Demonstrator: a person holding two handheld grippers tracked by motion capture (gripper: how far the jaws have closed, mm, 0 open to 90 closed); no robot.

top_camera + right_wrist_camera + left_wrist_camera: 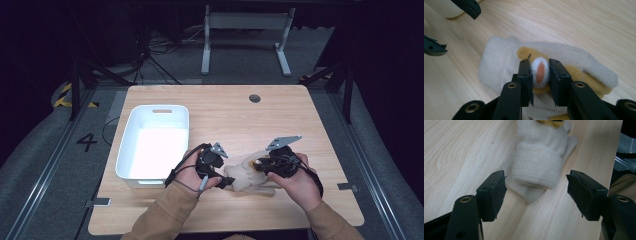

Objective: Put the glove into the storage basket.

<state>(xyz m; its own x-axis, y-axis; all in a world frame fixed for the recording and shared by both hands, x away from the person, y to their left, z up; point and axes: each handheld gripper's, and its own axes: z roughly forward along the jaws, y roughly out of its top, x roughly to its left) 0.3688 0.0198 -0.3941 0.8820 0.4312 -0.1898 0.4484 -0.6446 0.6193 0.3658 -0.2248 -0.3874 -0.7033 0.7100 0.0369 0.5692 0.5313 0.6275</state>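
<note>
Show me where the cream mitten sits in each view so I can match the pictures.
High view: the cream mitten lies on the wooden table, low centre, between the left gripper and the right gripper.
Left gripper view: top centre, cuff nearest, beyond the open jaws.
Right gripper view: centre, its white-and-orange snout between the jaws.
Shared landmark: the mitten's yellow patch.

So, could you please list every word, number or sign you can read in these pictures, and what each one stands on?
"4": a dark numeral on the grey floor, left of the table.
Yellow-and-black hazard stripes mark the floor farther back; a sign, no wording.
No readable text on the white bin, the cream mitten or the grippers.
</note>
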